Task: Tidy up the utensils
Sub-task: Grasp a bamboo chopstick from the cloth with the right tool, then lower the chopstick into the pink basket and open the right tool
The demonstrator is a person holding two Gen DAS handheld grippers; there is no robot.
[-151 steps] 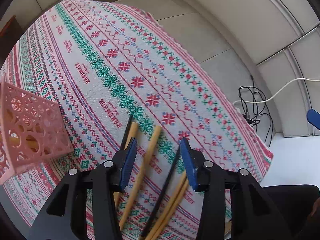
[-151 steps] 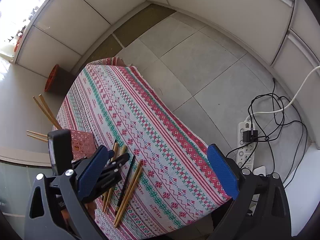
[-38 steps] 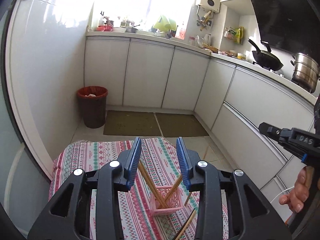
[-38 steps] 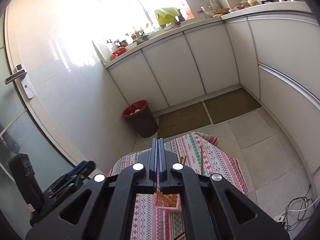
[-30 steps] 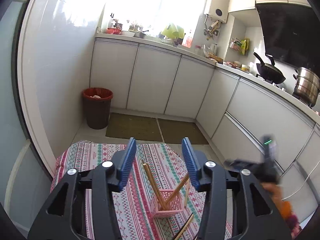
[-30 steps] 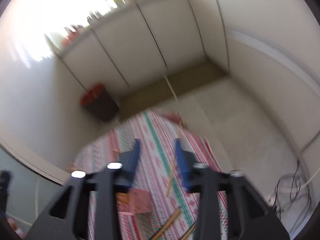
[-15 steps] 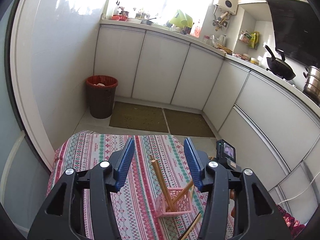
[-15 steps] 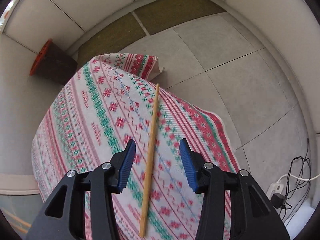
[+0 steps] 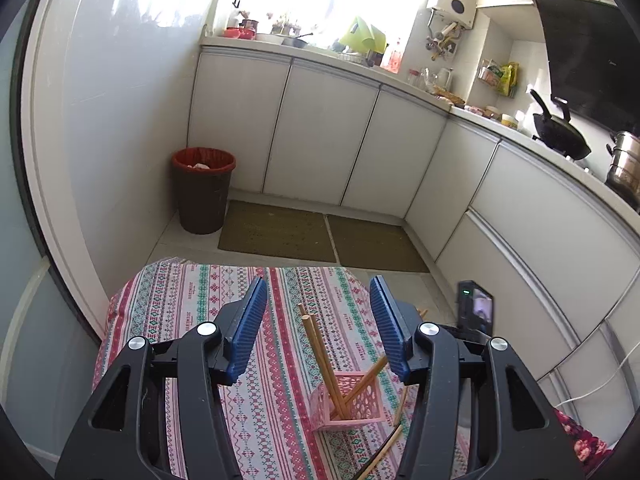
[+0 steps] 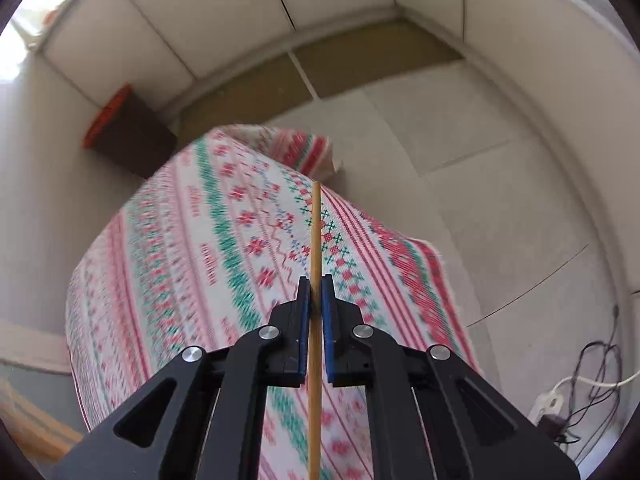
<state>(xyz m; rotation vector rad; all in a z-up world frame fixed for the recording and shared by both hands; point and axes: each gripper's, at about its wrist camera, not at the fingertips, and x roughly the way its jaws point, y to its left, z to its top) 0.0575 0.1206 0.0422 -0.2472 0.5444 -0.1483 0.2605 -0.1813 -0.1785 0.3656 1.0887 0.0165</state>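
In the left wrist view a pink lattice basket (image 9: 352,400) stands on the patterned tablecloth (image 9: 192,300) with wooden chopsticks (image 9: 320,352) leaning in it. More chopsticks (image 9: 390,438) lie on the cloth beside it. My left gripper (image 9: 318,320) is open and empty, held high above the table. In the right wrist view my right gripper (image 10: 315,300) is shut on a single wooden chopstick (image 10: 316,232) that points forward over the tablecloth (image 10: 224,248).
A red-lined waste bin (image 9: 203,190) stands on the floor by the cabinets, with two mats (image 9: 280,232) beyond the table. A power strip with cables (image 10: 560,400) lies on the floor at the right. The right gripper's back with a phone screen (image 9: 476,306) shows at the table's right edge.
My right gripper has closed on the chopstick that lay between its open jaws half a second ago. My left gripper has opened slightly wider and stays high above the table.
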